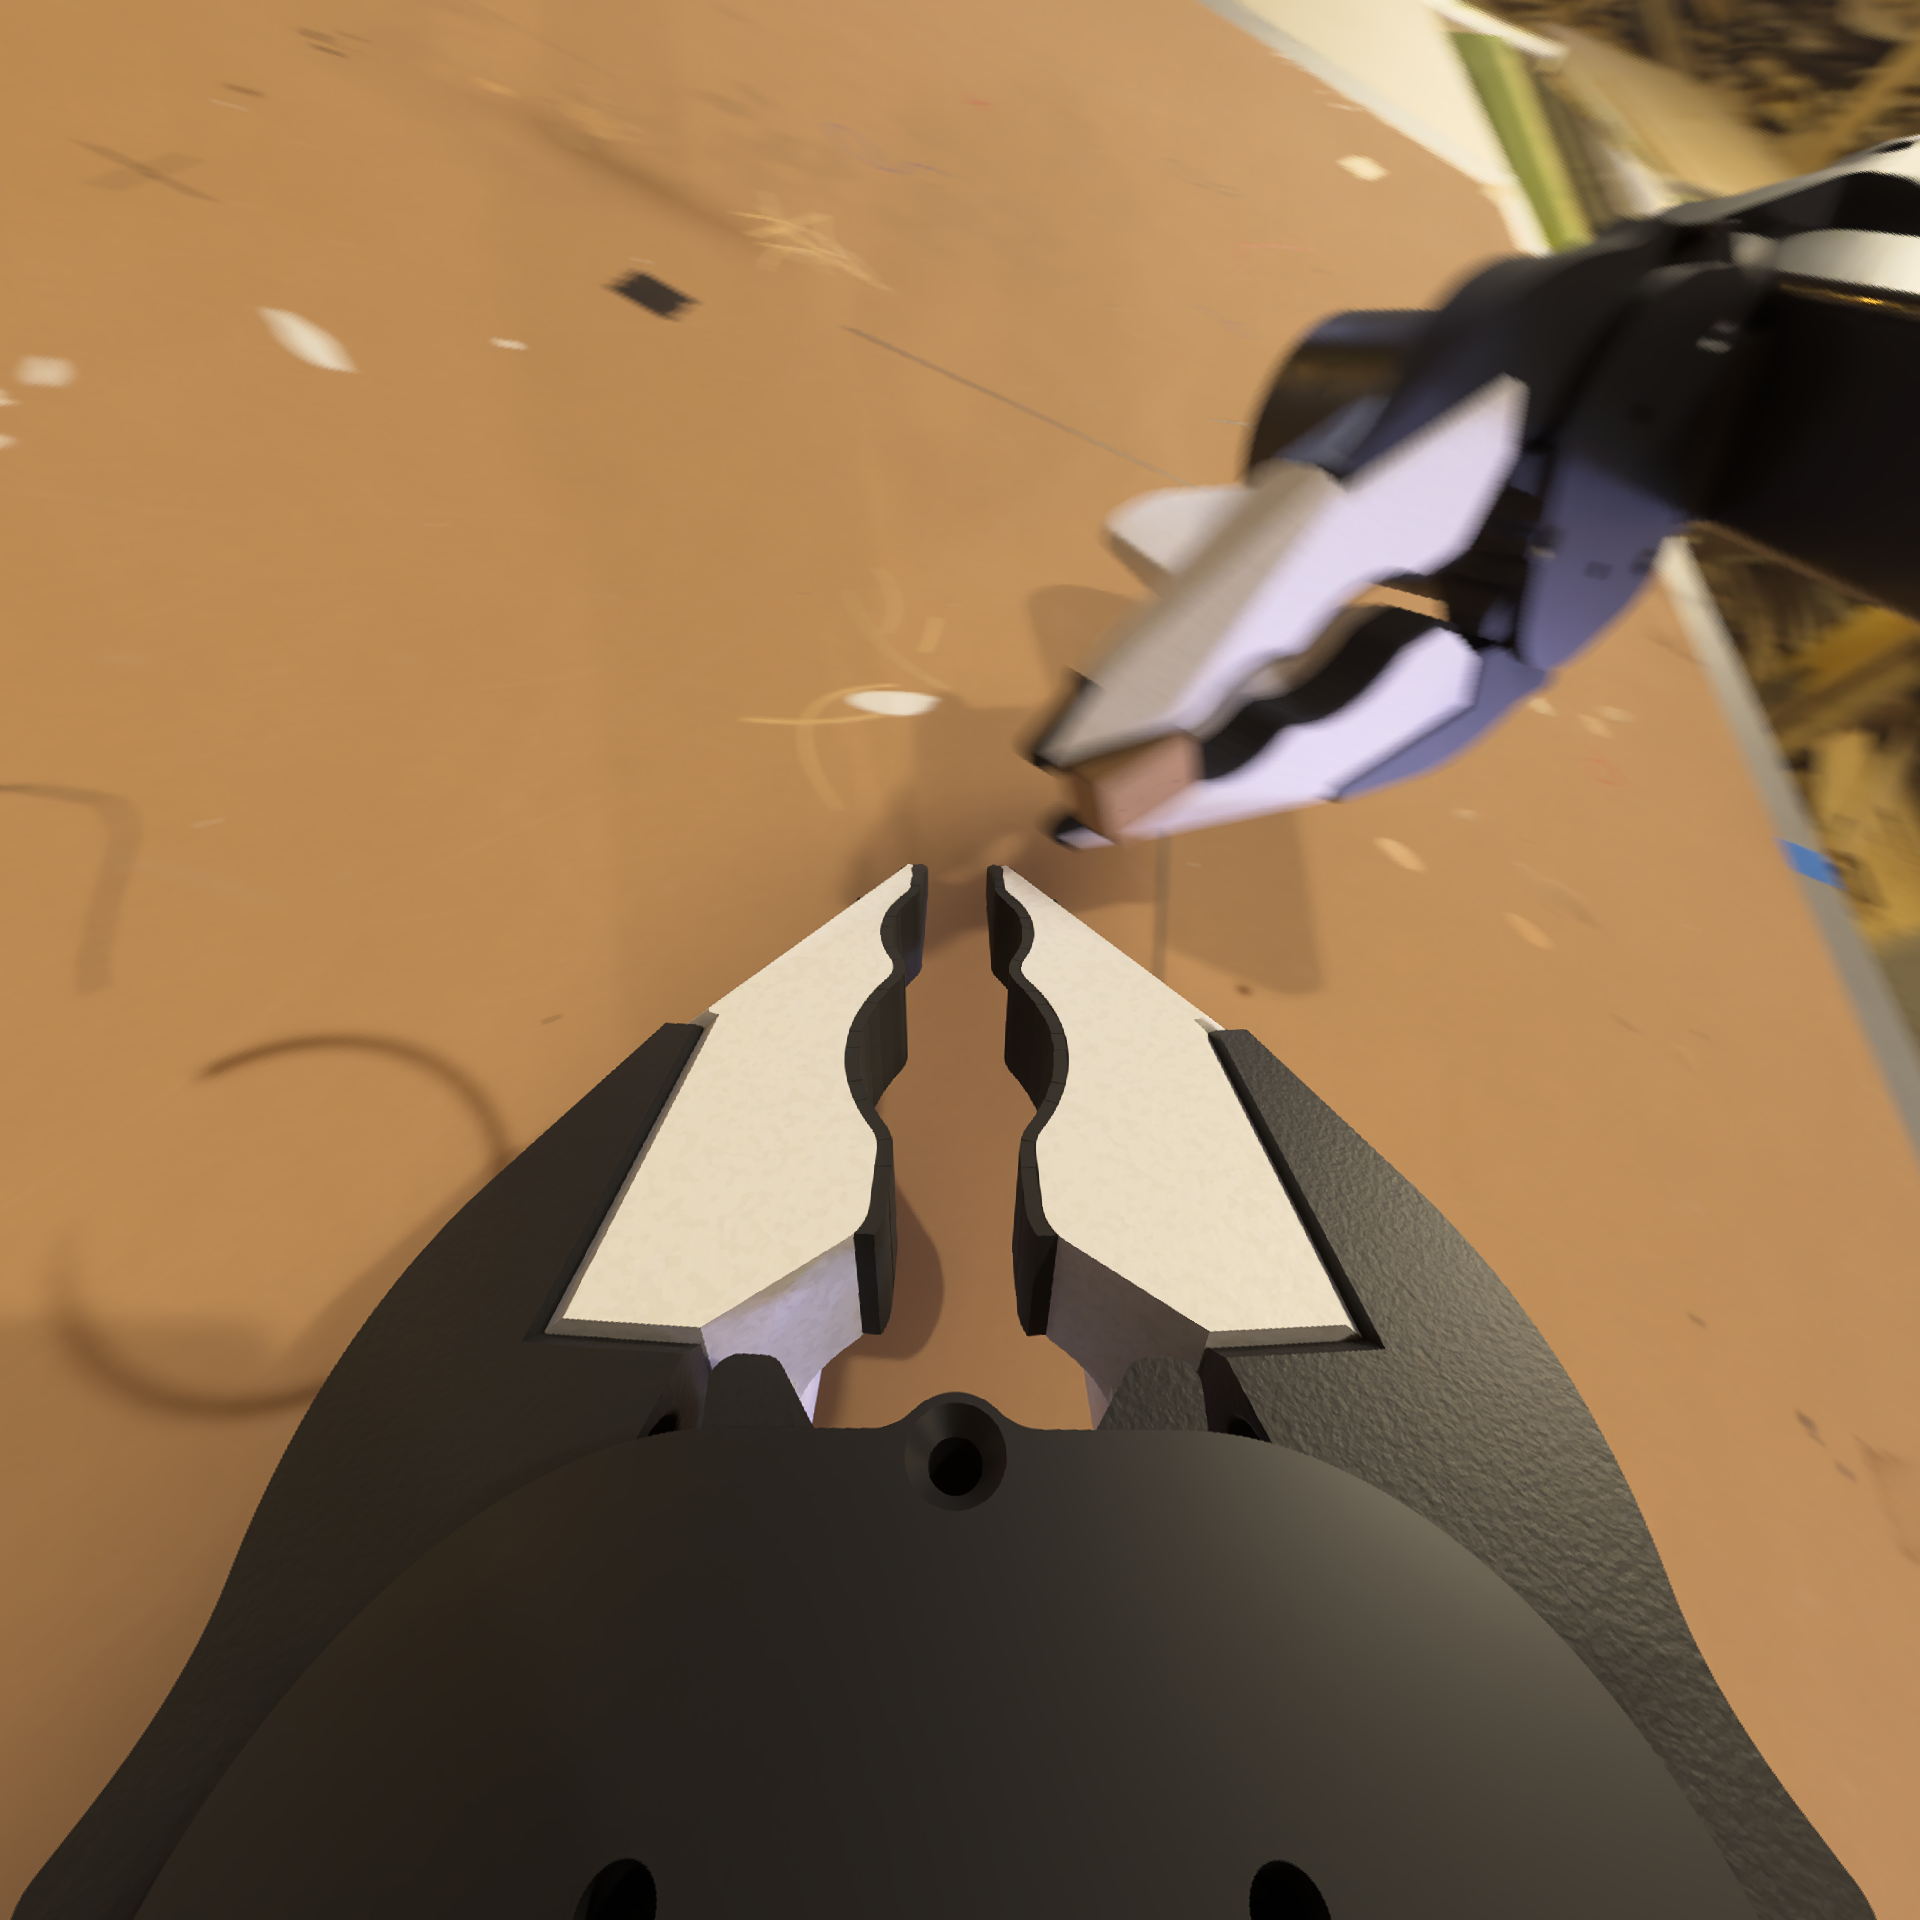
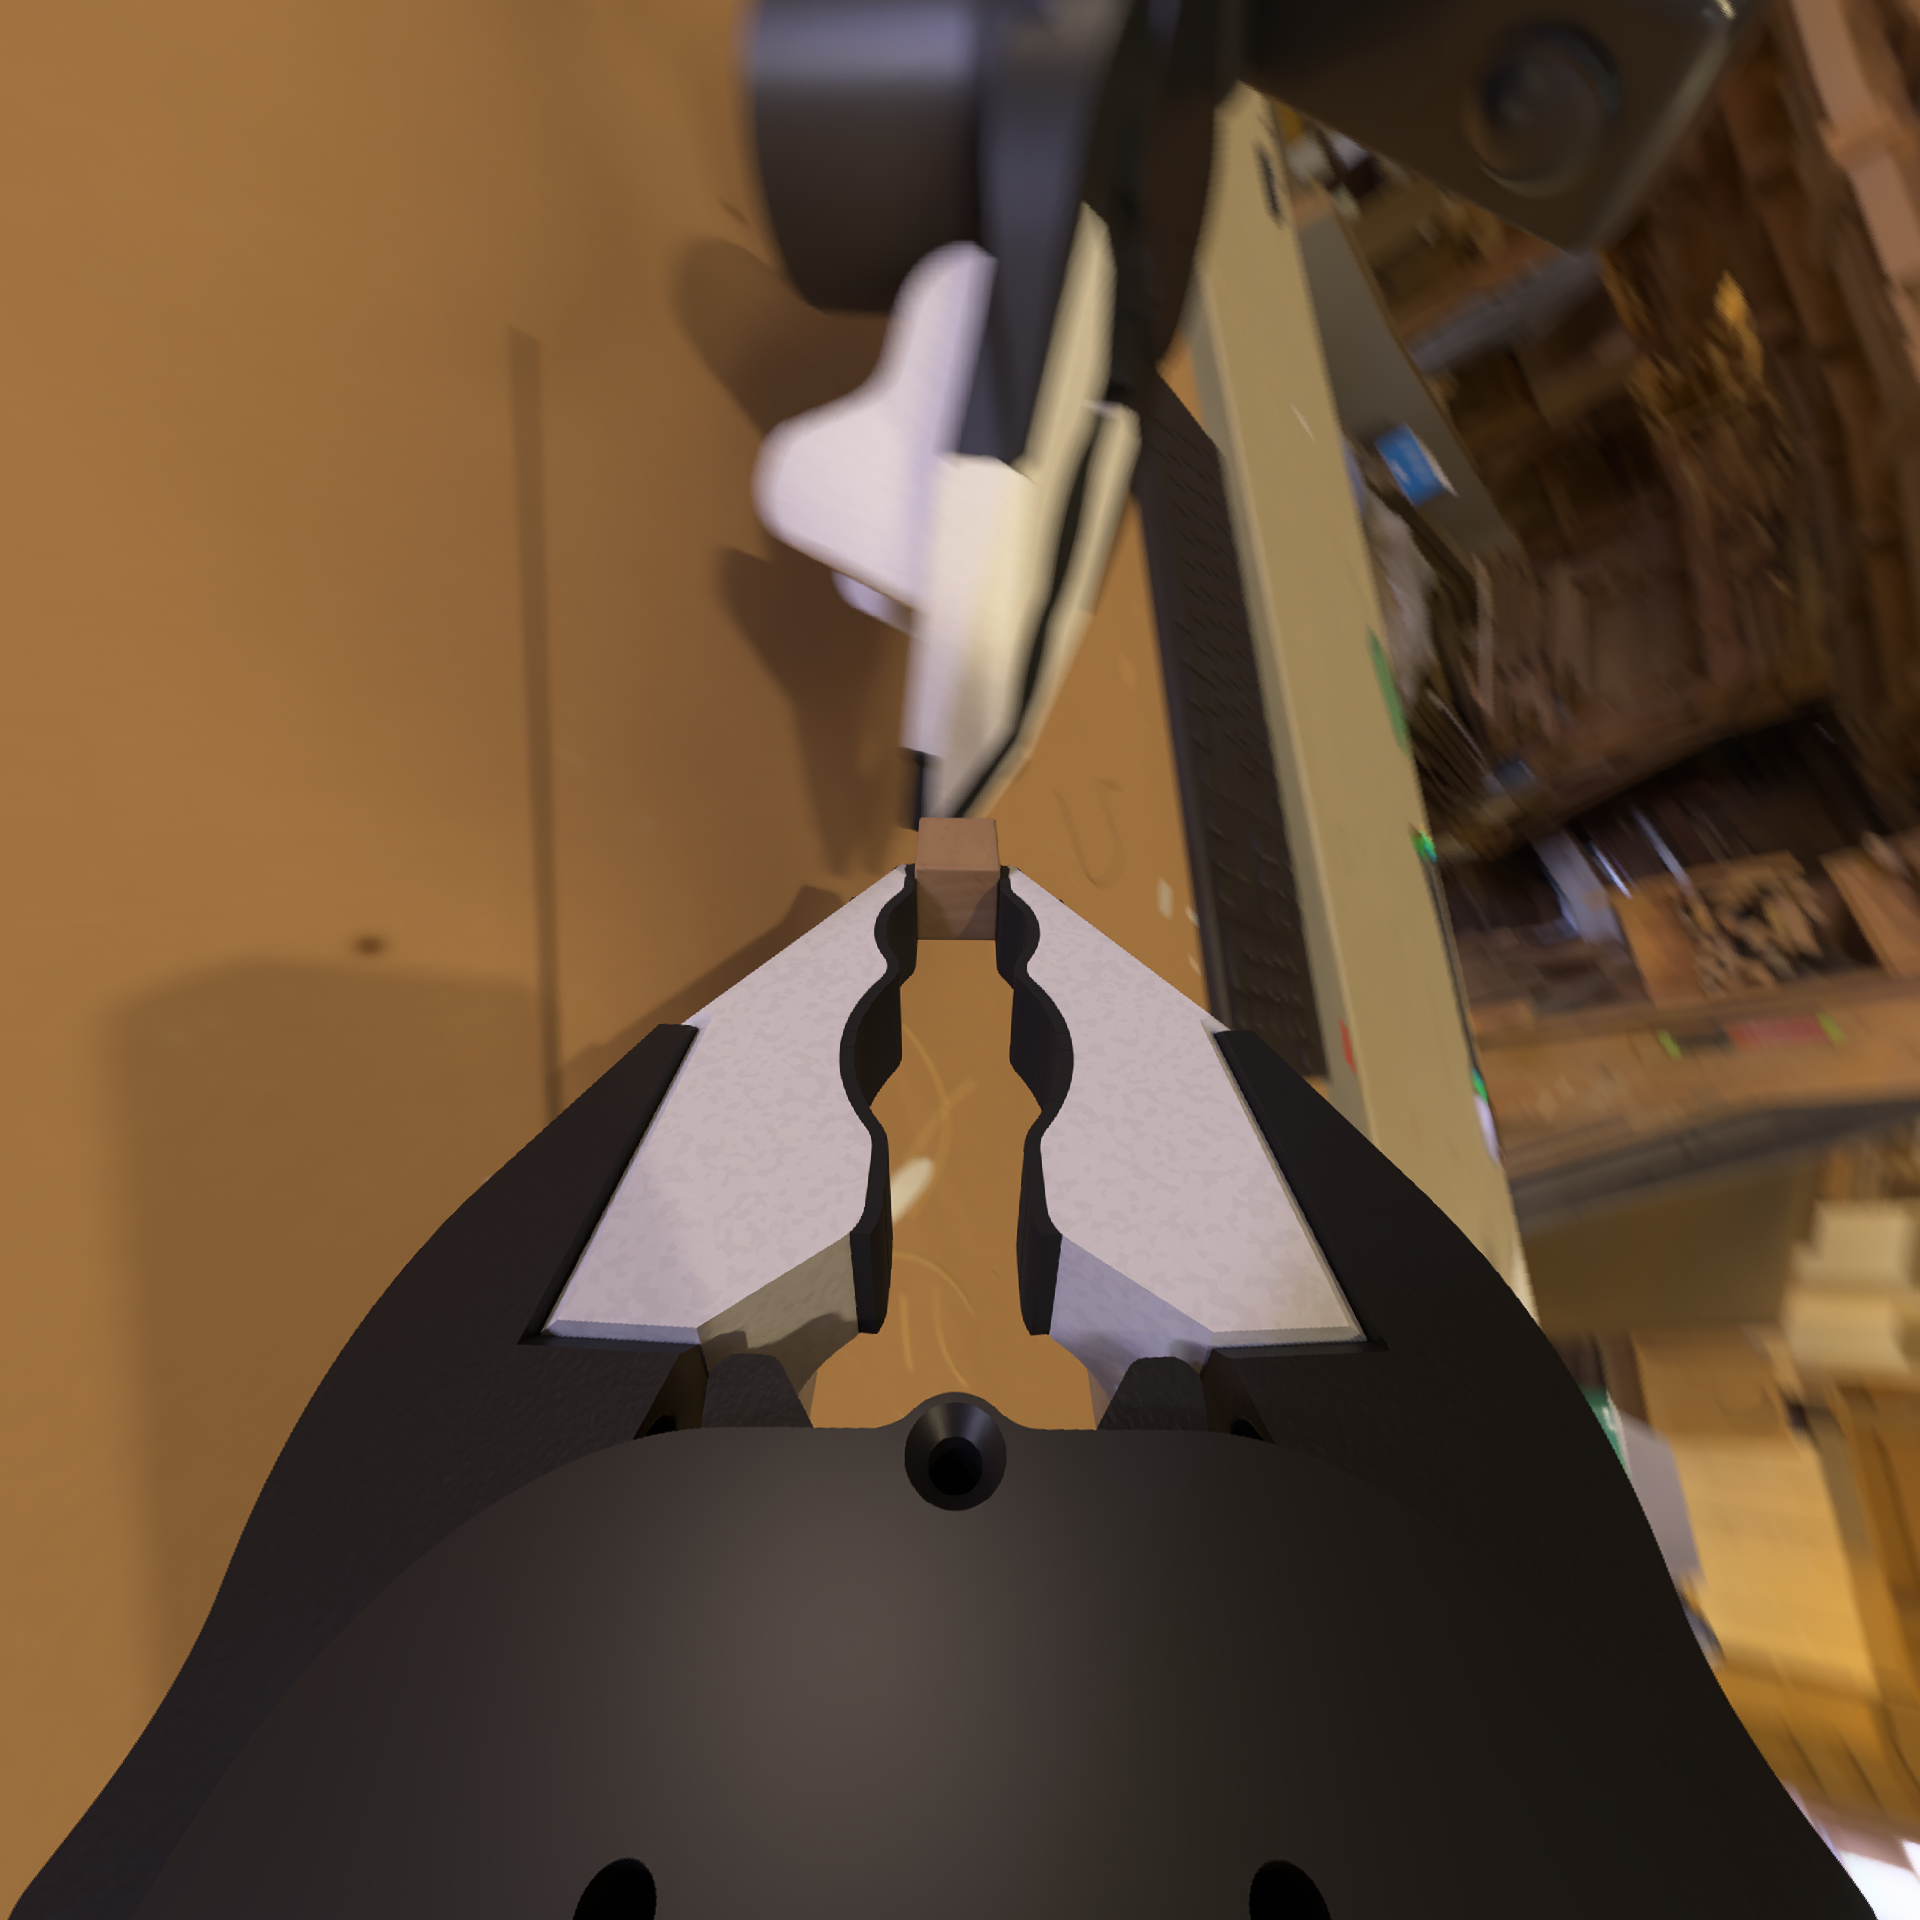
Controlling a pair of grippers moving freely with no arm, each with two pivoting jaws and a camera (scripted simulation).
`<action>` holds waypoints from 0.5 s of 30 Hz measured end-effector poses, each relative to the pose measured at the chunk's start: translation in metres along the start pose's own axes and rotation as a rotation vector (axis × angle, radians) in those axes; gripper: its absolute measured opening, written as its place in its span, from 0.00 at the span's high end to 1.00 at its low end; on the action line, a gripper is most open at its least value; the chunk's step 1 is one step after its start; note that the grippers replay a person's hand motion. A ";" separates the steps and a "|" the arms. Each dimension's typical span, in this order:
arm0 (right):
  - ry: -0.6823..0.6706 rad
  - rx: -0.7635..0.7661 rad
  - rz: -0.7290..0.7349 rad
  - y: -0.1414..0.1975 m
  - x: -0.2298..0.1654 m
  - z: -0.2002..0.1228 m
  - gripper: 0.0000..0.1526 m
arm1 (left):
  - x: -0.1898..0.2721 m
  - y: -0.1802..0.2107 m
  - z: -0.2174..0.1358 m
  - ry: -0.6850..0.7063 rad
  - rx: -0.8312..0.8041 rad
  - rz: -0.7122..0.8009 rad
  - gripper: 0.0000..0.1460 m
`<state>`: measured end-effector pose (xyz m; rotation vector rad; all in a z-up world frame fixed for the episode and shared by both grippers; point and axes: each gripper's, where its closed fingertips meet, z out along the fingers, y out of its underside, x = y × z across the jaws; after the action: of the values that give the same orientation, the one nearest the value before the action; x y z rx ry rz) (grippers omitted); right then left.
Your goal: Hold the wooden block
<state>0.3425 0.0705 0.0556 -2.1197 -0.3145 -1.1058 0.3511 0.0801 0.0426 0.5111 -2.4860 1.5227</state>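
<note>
Right gripper (image 2: 957, 896): fingertips clamped on the wooden block (image 2: 957, 883). Block sits at the very tips, pinched from both sides, front part projecting past the finger ends. Behind the block the gap between the wavy inner finger edges holds nothing; brown table surface (image 2: 312, 623) shows through it.

Same grasp from the left wrist view: right gripper (image 1: 1117, 795) enters from upper right, angled down toward the table (image 1: 520, 623), small tan block (image 1: 1143, 784) held between its white-faced fingertips. Block appears just above the tabletop; contact with the surface cannot be told. Shadow falls on the table beneath it.

Left gripper (image 1: 957, 883): fingers drawn close with a narrow gap at the tips, nothing between them. Tips point toward the block, near it but apart, block lying up and to the right of them. In the right wrist view the left gripper (image 2: 951, 800) comes down from the top of frame, blurred, its tips just beyond the block; touching or not cannot be told.

Table: orange-brown, scuffed, with pale flecks, faint curved marks and a small dark square patch (image 1: 652, 294). Table edge (image 1: 1766, 779) runs along the right; blurred clutter beyond it.
</note>
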 end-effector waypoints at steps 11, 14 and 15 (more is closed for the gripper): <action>-0.031 0.034 -0.028 -0.001 -0.005 -0.003 0.91 | -0.008 0.002 -0.006 -0.092 -0.003 0.085 0.92; 0.057 0.092 -0.075 -0.008 0.009 -0.012 0.91 | -0.014 0.001 -0.008 -0.082 0.027 0.033 0.92; 0.102 0.121 -0.091 -0.013 0.016 -0.016 0.91 | -0.014 0.001 -0.008 -0.072 0.027 0.020 0.92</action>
<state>0.3353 0.0670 0.0805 -1.9521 -0.4226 -1.2112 0.3636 0.0904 0.0408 0.5575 -2.5349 1.5736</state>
